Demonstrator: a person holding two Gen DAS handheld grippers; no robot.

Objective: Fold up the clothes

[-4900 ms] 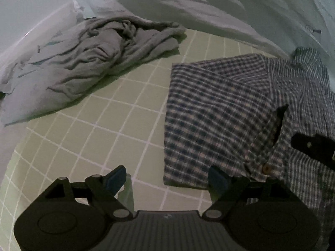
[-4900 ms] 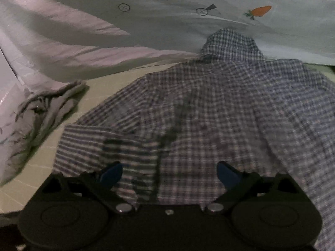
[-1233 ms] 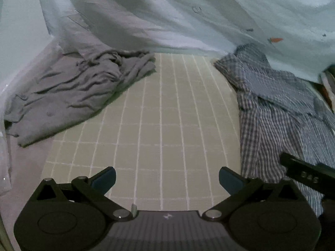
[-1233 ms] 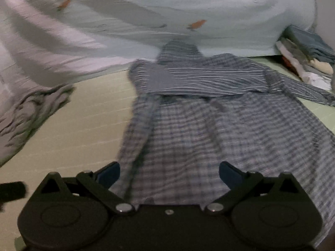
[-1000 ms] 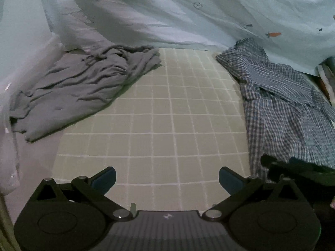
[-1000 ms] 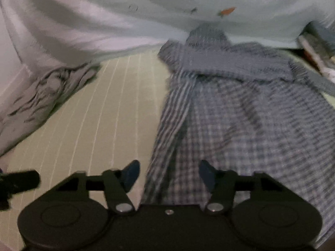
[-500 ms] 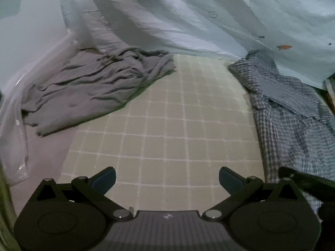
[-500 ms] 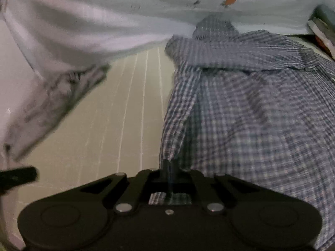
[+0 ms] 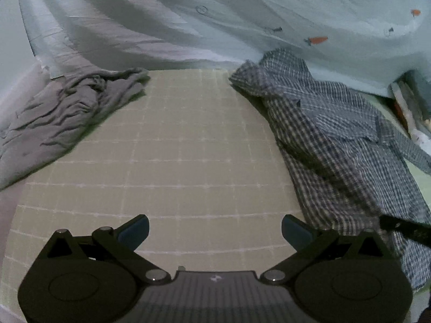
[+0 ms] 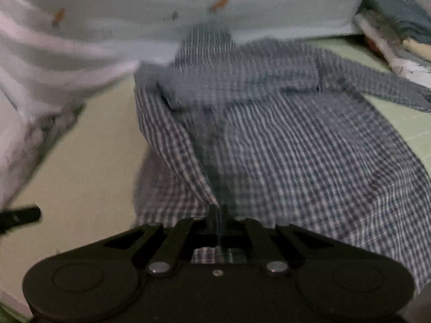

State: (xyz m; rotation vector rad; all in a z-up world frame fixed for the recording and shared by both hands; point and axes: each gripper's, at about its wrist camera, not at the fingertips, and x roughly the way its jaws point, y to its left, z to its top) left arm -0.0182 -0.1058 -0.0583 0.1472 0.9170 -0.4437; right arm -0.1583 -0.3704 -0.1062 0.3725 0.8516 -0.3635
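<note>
Right gripper (image 10: 218, 215): fingers clamped on blue-white checked cotton shirt (image 10: 282, 145). Left gripper (image 9: 214, 230): fingers spread, empty. Crumpled grey garment (image 9: 67, 113) upper left; folded stack (image 10: 398, 37) upper right.

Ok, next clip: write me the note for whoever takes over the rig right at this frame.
Right gripper: shut on the hem of the plaid shirt, which lifts into a ridge at the fingers.
Left gripper: open, empty, over bare mat.
Shirt lies rumpled on the mat's right side, one sleeve trailing right. Grey garment crumpled at the left. Folded stack at far right.
Done: hem gripped. Left: fold the shirt, then probably the grey garment.
</note>
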